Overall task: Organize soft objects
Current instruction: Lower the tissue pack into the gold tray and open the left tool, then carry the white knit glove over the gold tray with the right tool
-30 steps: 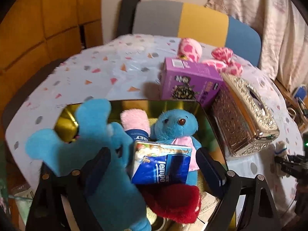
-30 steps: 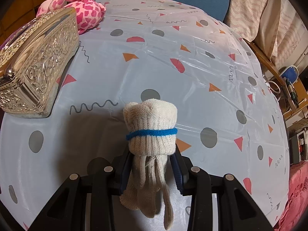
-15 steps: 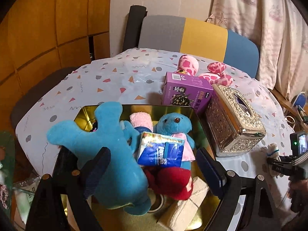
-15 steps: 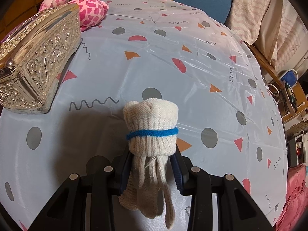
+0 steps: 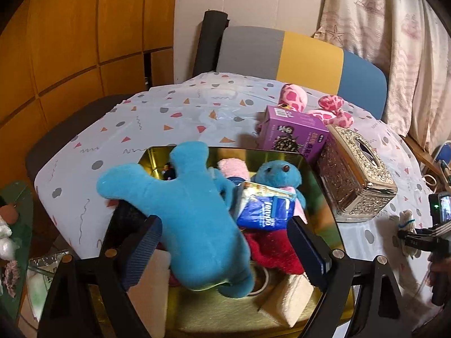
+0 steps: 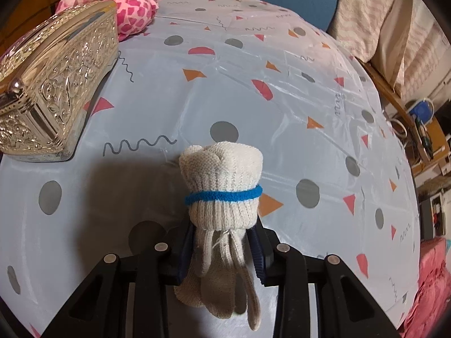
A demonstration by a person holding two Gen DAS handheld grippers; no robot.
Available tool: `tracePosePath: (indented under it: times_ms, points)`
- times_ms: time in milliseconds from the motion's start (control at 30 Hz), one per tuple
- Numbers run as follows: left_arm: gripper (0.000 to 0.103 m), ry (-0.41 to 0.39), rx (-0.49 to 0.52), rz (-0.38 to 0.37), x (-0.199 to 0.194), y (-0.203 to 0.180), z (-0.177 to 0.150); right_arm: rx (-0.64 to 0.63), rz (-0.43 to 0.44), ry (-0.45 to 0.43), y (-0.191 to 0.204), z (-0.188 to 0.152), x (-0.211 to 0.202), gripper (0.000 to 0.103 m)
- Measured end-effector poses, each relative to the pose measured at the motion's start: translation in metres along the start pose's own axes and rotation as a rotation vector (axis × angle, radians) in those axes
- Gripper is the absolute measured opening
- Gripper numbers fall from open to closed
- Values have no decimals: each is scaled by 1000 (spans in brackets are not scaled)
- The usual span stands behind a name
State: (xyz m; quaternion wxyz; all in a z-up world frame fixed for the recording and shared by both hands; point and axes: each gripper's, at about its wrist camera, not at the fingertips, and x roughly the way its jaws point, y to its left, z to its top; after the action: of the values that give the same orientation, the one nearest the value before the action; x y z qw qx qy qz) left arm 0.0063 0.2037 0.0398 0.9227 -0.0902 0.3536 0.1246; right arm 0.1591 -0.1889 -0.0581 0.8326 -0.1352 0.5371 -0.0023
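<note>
Above the patterned tablecloth (image 6: 282, 118): rolled knit gloves (image 6: 222, 188) clamped in the right gripper (image 6: 222, 253).
Left gripper (image 5: 225, 245) stands wide apart and empty over the gold tray (image 5: 324, 186); the blue plush toy (image 5: 186, 219) lies between its fingers, draped over the tray rim. Risk: the loose glove fingers dangle below the grip and may snag the rim; the crowded tray may shed the bundle.

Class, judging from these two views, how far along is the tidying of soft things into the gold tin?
Done: blue teddy and blue plush figure lie in the gold tin. In hand: right tool grips rolled knit gloves; left tool is open. Left: pink spotted plush on the table.
</note>
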Motion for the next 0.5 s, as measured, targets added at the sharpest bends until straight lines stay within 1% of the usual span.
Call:
tracePosePath:
  times_ms: [133,233,267,400,500]
  points:
    - [90,7,-19,9,1,10,-2,33,17,30,2,-3,-5,35]
    - [90,7,-30,15,1,18,-4,72,87,50,6,-7,-12,35]
    - [90,8,-33,17,1,20,-5,70,113,52,10,-9,-15,34]
    - [90,9,-55,29,1,31,-7,45,160,61,31,-18,-22,35]
    - [90,5,-62,37,0,37,-9,30,227,73,46,-24,-30,34]
